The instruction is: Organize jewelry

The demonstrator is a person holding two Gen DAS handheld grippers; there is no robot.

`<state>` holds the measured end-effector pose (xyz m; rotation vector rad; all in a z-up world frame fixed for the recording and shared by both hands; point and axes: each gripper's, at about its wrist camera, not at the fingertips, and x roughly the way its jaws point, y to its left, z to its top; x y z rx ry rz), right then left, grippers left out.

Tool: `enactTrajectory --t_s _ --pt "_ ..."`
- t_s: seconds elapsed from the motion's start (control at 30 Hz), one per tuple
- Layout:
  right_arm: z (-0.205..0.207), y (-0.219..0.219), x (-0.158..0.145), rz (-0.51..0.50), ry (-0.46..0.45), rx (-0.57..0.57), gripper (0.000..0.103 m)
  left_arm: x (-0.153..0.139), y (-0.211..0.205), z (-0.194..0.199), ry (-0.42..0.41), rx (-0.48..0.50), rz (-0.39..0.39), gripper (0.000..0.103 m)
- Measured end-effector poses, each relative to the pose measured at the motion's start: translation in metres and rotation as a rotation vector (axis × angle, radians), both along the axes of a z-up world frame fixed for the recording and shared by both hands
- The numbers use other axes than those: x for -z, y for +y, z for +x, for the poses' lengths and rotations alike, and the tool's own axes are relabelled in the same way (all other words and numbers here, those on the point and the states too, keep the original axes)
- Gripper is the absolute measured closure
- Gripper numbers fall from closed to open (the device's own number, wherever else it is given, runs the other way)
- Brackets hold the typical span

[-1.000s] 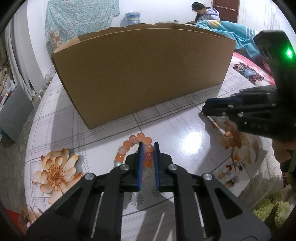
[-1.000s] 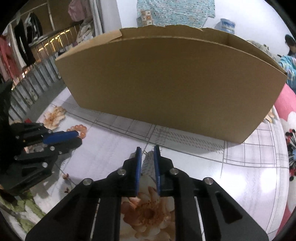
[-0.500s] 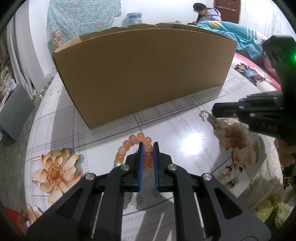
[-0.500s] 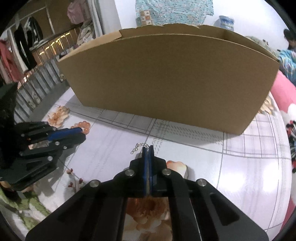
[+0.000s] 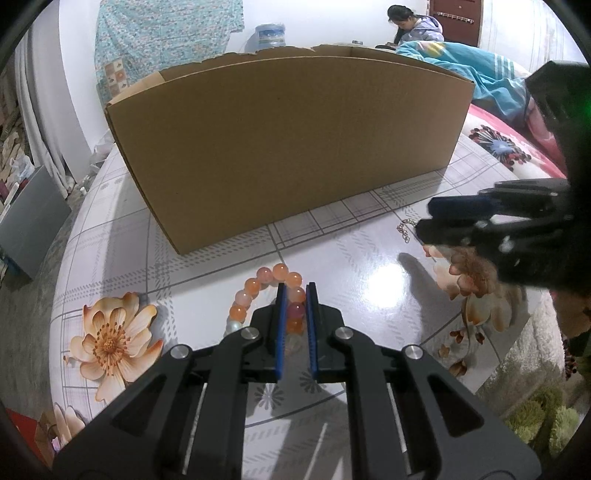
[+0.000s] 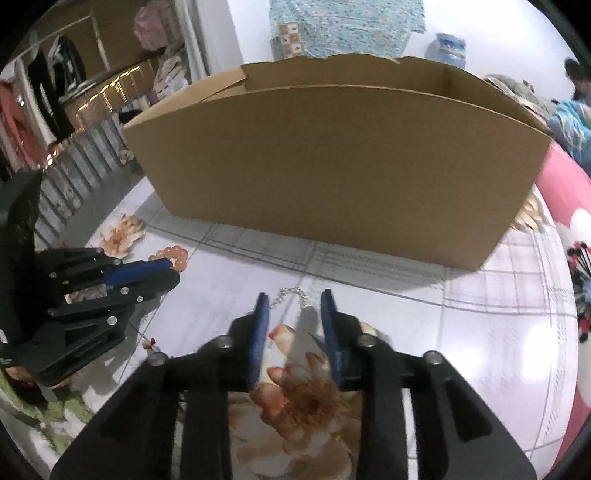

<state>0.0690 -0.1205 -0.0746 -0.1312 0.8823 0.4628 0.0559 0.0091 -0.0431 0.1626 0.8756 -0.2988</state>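
An orange bead bracelet (image 5: 258, 288) lies on the floral table in front of a big open cardboard box (image 5: 288, 147). My left gripper (image 5: 295, 291) is shut on the bracelet's right side, with beads between its blue pads. A thin silver chain (image 6: 290, 295) lies on the table just beyond my right gripper (image 6: 295, 299), which is open with the jaws wide apart. The chain also shows in the left wrist view (image 5: 404, 227) beside the right gripper (image 5: 424, 221). The left gripper (image 6: 170, 273) and the bracelet (image 6: 171, 254) show at the left of the right wrist view.
The box (image 6: 332, 166) stands across the back of the table (image 5: 369, 266). A pink floral cover (image 6: 565, 206) lies at the right. A person (image 5: 410, 26) sits far behind. A green fluffy mat (image 5: 535, 413) lies below the table's front edge.
My right gripper shut near the chain half a second ago and has now opened wide; the chain lies on the table. The left gripper stays shut on the bracelet.
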Motion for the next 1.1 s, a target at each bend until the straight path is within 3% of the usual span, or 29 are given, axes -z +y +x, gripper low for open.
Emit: enactTrajectory --t_s 0.2,0.33,0.5,0.67,0.83,0.97,1.1 --pt "0.006 0.013 0.007 -0.073 -0.046 -0.017 0.073 0.0 0.0 0.0 -0.001 0.0 -0.001 0.094" --pt "0.012 0.01 0.007 -0.045 -0.02 -0.007 0.098 0.0 0.0 0.0 -0.001 0.0 -0.002 0.094" --pt "0.018 -0.004 0.006 0.048 0.022 0.027 0.102 0.0 0.0 0.0 -0.002 0.0 -0.001 0.094" --pt "0.016 -0.028 -0.006 0.171 0.034 0.075 0.102 0.0 0.0 0.0 -0.002 -0.001 -0.001 0.094" --pt "0.007 -0.042 -0.023 0.217 0.008 0.092 0.102 0.0 0.0 0.0 -0.002 -0.002 0.0 0.094" --pt "0.004 -0.037 -0.025 0.188 0.021 0.058 0.102 0.0 0.0 0.0 -0.002 -0.004 0.002 0.094" --pt "0.002 -0.021 -0.013 0.089 0.033 0.031 0.089 0.0 0.0 0.0 -0.002 -0.003 0.002 0.094"
